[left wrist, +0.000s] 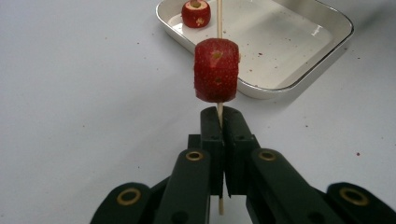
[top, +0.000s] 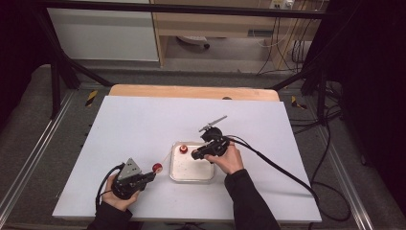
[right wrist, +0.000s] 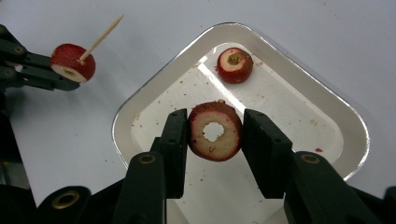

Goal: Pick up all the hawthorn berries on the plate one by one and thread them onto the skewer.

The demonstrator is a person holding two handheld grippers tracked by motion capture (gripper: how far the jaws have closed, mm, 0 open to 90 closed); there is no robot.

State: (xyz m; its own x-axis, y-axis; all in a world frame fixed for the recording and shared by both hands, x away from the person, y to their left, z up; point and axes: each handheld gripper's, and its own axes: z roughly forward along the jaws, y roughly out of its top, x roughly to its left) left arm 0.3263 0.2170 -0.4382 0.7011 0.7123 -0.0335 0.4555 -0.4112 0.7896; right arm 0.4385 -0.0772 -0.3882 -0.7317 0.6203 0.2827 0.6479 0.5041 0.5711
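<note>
While the left gripper point(top: 149, 176) rests low near the front left of the white desk point(top: 134, 124), its fingers point(left wrist: 212, 135) are pressed together on a thin wooden skewer point(left wrist: 219, 21). That skewer runs up through a red fruit piece point(left wrist: 216, 70), which sits just past the fingertips, above the desk surface and just outside the near rim of a shallow metal tray point(left wrist: 336, 44). Over the tray, the right gripper point(right wrist: 215, 133) holds a cored fruit ring point(right wrist: 215, 130) clamped between its two fingers point(right wrist: 175, 135), with the ring's open centre facing the right gripper view. Behind it, a second cored piece point(right wrist: 235, 65) lies loose on the tray floor close to the far corner. From above, the right hand point(top: 229, 158) sits at the tray's right side, well apart from the left hand point(top: 117, 196).
</note>
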